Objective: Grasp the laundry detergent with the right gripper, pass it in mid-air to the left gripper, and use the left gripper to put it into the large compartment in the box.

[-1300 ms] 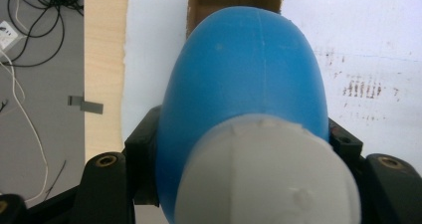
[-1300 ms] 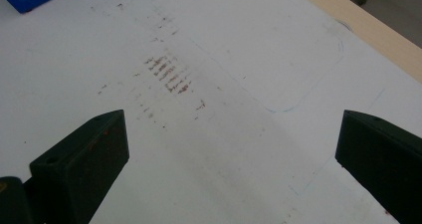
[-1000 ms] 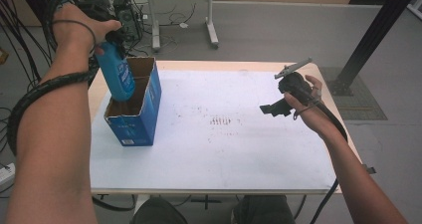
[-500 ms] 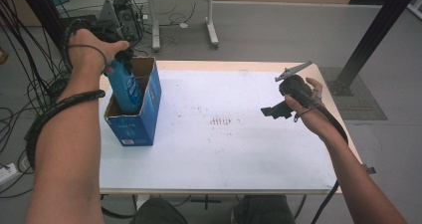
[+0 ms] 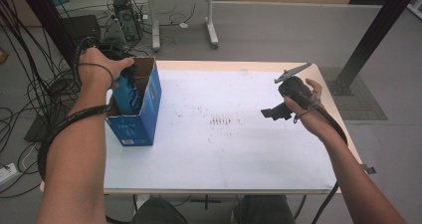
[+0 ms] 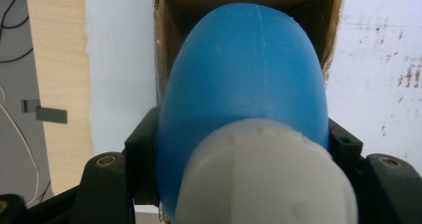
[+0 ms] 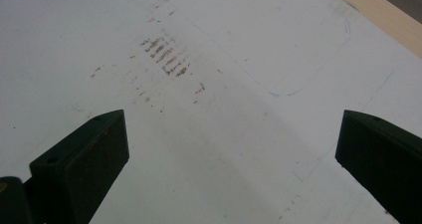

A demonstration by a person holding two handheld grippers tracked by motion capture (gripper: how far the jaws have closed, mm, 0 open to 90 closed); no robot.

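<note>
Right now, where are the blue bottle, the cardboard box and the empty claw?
blue bottle (image 6: 244, 69), left gripper view, on its rounded blue body.
cardboard box (image 5: 137, 127), high view, on its blue front wall.
right claw (image 5: 271, 113), high view, between its open black tips.

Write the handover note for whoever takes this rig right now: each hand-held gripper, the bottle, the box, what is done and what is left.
Left hand-held gripper: shut on the blue bottle just below its white cap, bottle partly down inside the open blue cardboard box at the table's left edge.
Right hand-held gripper: open, holding nothing, above the bare white table.
Done: bottle gripped and lowered into the box mouth.
Left: probably lower it fully, open the jaws, lift the left hand clear. Whether the bottle touches the box floor cannot be told.
</note>
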